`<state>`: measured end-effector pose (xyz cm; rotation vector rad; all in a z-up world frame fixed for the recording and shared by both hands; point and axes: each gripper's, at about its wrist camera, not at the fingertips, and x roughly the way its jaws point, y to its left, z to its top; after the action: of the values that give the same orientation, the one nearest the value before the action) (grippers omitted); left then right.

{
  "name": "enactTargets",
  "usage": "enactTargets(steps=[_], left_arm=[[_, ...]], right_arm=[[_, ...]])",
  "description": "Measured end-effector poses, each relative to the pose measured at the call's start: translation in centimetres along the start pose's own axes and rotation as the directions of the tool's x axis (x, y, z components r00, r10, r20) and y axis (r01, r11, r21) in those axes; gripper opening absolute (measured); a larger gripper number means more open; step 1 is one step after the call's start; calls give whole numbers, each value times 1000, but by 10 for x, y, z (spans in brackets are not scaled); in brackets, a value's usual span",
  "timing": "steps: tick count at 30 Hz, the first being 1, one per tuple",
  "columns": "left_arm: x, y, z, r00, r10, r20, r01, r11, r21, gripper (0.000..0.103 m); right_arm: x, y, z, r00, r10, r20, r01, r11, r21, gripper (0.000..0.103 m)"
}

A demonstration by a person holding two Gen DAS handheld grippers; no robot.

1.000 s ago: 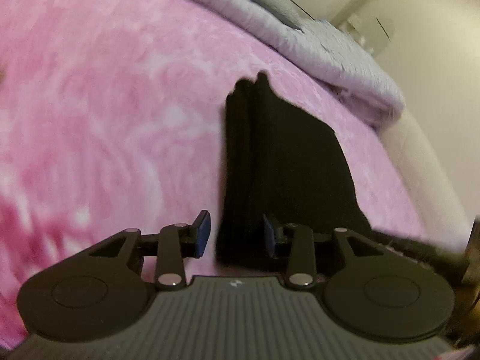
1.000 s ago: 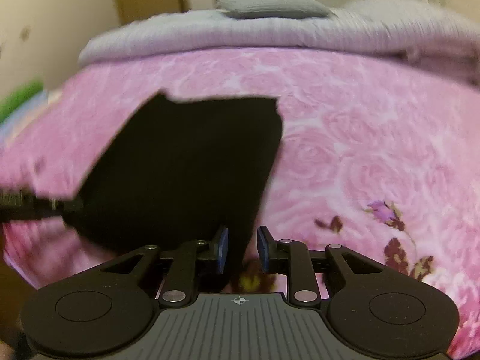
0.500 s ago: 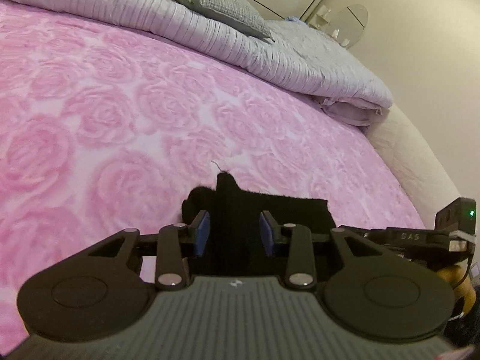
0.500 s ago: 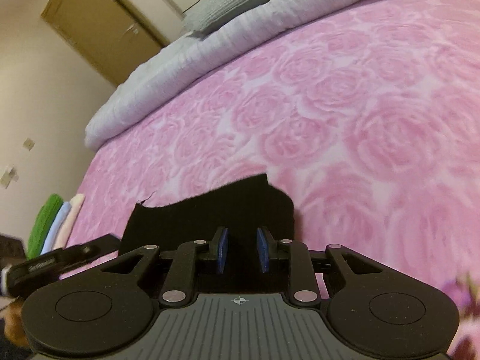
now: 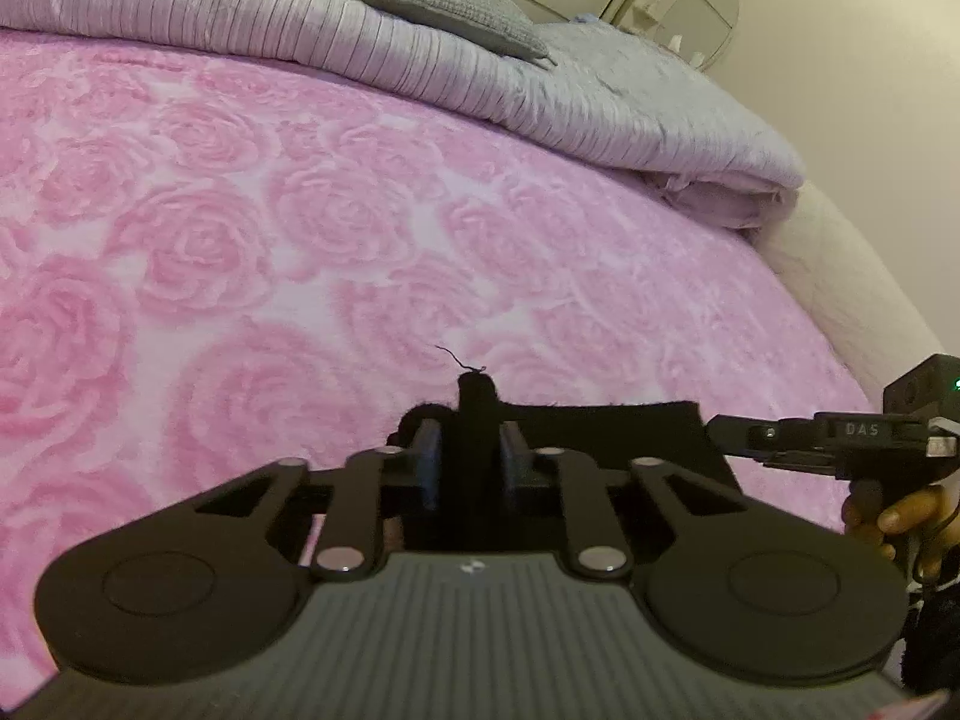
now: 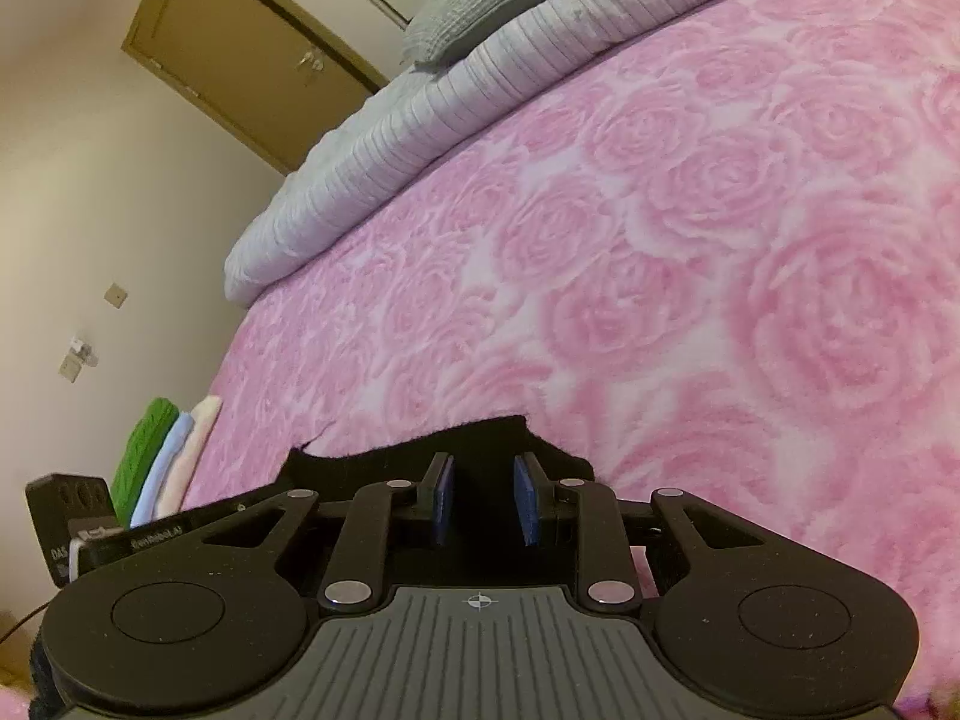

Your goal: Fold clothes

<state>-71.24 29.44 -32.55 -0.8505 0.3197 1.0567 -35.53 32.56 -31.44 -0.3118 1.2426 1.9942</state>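
Left wrist view: black cloth [image 5: 600, 426], a second ago spread long ahead, now bunched low at fingertips on pink blanket [image 5: 252, 228]. Left gripper [image 5: 469, 456] jaws narrowly parted, pinching upright fold of cloth.

Right wrist view: cloth [image 6: 420, 456] lower, nearer than before. Right gripper [image 6: 483, 504] jaws slightly apart; cloth edge between pads, grip unclear.

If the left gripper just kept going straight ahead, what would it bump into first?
The left gripper already has black cloth bunched between its fingers. Beyond that, it would probably meet the pink rose blanket, then the folded grey quilt; depth is hard to judge.
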Motion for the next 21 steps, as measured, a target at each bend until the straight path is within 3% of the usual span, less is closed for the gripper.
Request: enactTargets(steps=[7,12,16,17,19,21], left_arm=[[-21,8,-4,993,-39,107,37,999,19,6],[3,31,-15,997,-15,70,19,998,-57,7],[11,52,-18,994,-69,81,87,968,-235,13],[10,52,-17,994,-70,81,88,966,-243,13],[6,52,-16,995,-68,78,85,966,-243,16],[-8,35,-12,995,-7,99,21,990,-138,18]], right_arm=[[-2,16,-4,998,-50,27,52,996,-71,25],[7,29,-12,992,-124,35,128,979,-158,25],[12,30,-17,984,-170,49,176,970,-170,25],[11,28,-17,984,-171,52,177,972,-157,26],[6,28,-17,983,-174,63,181,975,-131,26],[-3,35,-18,975,-197,99,210,967,-143,26]])
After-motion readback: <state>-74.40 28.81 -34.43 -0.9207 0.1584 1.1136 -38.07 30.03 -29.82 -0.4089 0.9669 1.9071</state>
